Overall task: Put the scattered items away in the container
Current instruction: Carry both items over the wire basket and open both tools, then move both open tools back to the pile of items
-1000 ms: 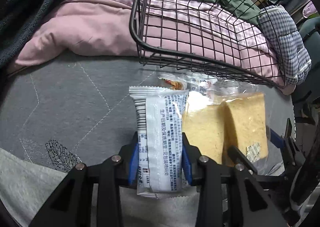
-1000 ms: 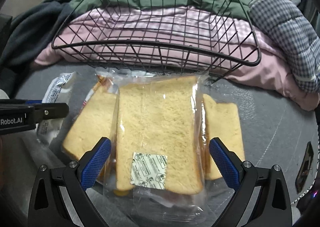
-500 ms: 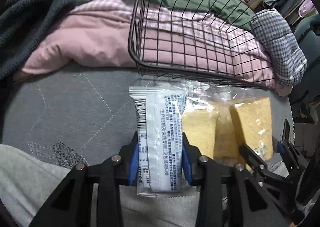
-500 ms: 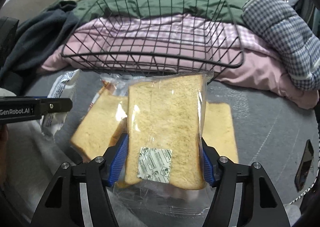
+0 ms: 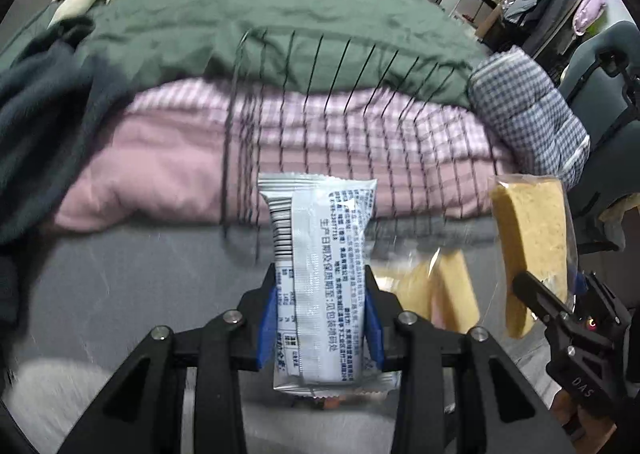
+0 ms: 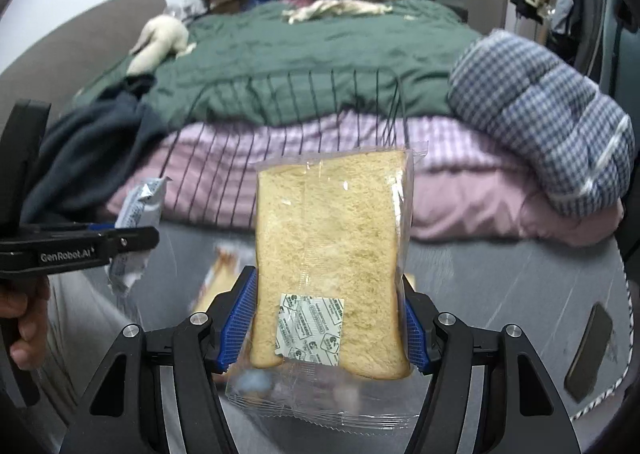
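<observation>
Both tongs have risen off the grey bed cover [image 5: 120, 274] since a second ago, each carrying its load. Left tongs [image 5: 320, 318] clenched on the white snack packet [image 5: 320, 274], held upright with barcode at left. Right tongs [image 6: 330, 324], wide apart a second ago, now clamped on the bagged bread slice [image 6: 330, 254]; blue pads [image 6: 238, 318] press both long edges, white label low on the bag. Two more bread packs [image 5: 436, 290] lie on the grey cover below, between the two loads. Wire basket [image 5: 340, 134] stands beyond, far side against the pink bedding [image 5: 160, 174], blurred. Green duvet [image 6: 300, 66] farther back; checked pillow [image 6: 540, 126] at right.
</observation>
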Demonstrator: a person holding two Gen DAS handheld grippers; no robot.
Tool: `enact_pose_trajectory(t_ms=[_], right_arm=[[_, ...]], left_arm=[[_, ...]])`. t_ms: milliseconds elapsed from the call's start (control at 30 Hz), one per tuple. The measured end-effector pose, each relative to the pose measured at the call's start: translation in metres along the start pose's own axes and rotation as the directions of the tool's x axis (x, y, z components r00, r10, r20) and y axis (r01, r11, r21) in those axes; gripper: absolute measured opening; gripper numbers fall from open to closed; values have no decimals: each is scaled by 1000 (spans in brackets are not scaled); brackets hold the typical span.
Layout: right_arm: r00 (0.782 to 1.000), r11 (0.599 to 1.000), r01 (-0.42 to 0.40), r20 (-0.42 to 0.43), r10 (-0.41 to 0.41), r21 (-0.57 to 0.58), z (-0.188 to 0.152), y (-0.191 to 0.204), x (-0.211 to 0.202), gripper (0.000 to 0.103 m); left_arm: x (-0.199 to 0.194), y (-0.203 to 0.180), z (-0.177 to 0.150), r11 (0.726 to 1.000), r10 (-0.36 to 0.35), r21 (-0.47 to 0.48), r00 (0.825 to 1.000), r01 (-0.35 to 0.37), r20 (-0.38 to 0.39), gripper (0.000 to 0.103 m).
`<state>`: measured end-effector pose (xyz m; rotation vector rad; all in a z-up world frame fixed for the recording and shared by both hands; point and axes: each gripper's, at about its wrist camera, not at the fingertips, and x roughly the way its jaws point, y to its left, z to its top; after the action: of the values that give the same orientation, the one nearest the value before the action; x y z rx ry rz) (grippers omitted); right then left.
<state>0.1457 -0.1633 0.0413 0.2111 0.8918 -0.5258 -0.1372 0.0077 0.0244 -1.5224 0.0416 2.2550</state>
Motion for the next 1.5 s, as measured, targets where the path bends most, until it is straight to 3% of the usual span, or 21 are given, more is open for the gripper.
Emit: enact_pose_trajectory(t_ms=[233, 400, 467, 533, 633, 700, 800, 1000, 1100, 1167, 1300, 1500], right_arm=[[1000, 999, -2, 8, 1, 43, 57, -13, 46, 66], [1000, 999, -21, -1, 21, 36, 77, -5, 80, 67], [999, 997, -42, 7, 42, 60, 83, -4, 90, 69], [995, 987, -101, 38, 97, 121, 86, -8, 94, 74], [995, 984, -83, 74, 72, 159, 88, -12, 94, 88], [993, 992, -38, 119, 23, 120, 88, -7, 86, 92], [984, 996, -52, 173, 38, 75, 89, 3, 70, 96], [968, 988, -90, 246, 57, 125, 77, 6, 29, 98], [958, 986, -17, 286, -30, 163, 61, 3, 5, 98], [959, 987, 37, 271, -79, 158, 51, 5, -4, 98], [980, 985, -88, 188, 60, 147, 21, 2, -3, 98], [987, 985, -107, 132, 89, 134, -30, -4, -2, 98]], left_arm=[[41, -13, 62, 999, -13, 49, 1000, 13, 1, 40], [55, -7, 77, 999, -12, 38, 1000, 12, 3, 42], [57, -5, 79, 1000, -6, 30, 1000, 6, 11, 62], [56, 0, 79, 999, -37, 26, 999, 36, 23, 92], [44, 5, 75, 999, -3, 48, 993, -2, 117, 100], [39, 6, 71, 998, 12, 66, 991, -21, 134, 100], [36, 12, 64, 996, 32, 74, 990, -43, 137, 102], [19, 28, 42, 993, 72, 78, 985, -85, 154, 102], [6, 41, 24, 993, 80, 76, 983, -94, 167, 102], [1, 49, 11, 995, 62, 69, 988, -73, 144, 102], [-2, 59, -15, 998, -8, 62, 994, 2, 106, 102], [-4, 51, -40, 994, -55, 105, 992, 43, 111, 102]])
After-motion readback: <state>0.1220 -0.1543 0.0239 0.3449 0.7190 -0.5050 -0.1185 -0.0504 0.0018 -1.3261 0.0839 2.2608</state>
